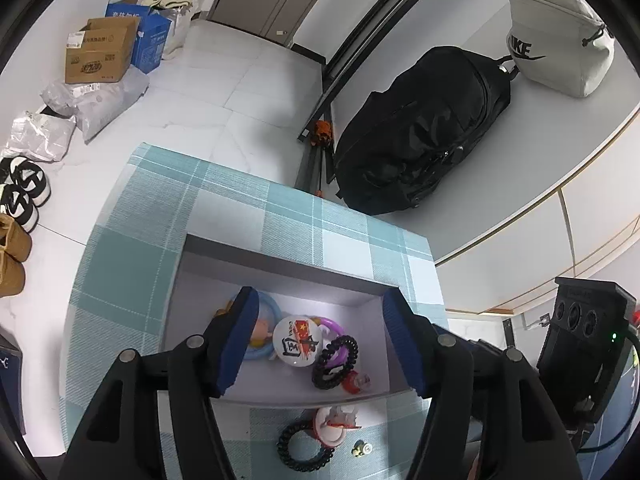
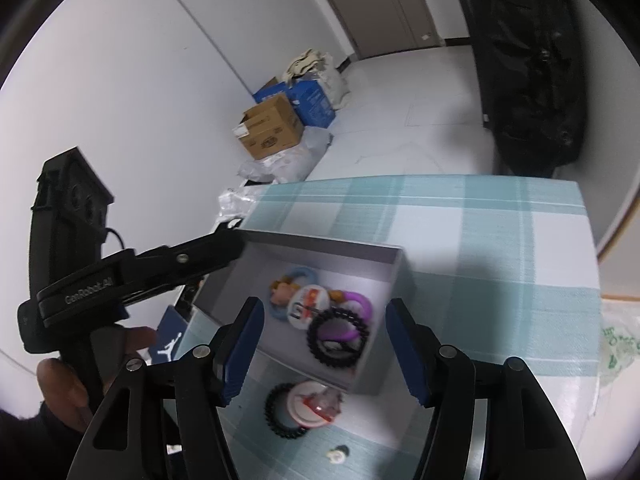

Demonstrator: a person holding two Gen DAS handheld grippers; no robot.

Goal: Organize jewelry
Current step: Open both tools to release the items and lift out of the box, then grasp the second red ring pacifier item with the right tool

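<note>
On the checked tabletop [image 1: 256, 216], the grey box [image 1: 280, 268] is already holding a badge [image 1: 297, 340], rings and a black coil band; another coil band [image 1: 298, 446], badge and tiny charm [image 1: 362, 449] are waiting outside. Both grippers [image 1: 320, 344] [image 2: 324, 352] are hovering released, fingers empty.

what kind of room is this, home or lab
Most likely a home, perhaps an entryway: pairs of shoes lined up on the white tiled floor, brown cardboard delivery boxes by the wall, and a black backpack on a grey ledge.
</note>
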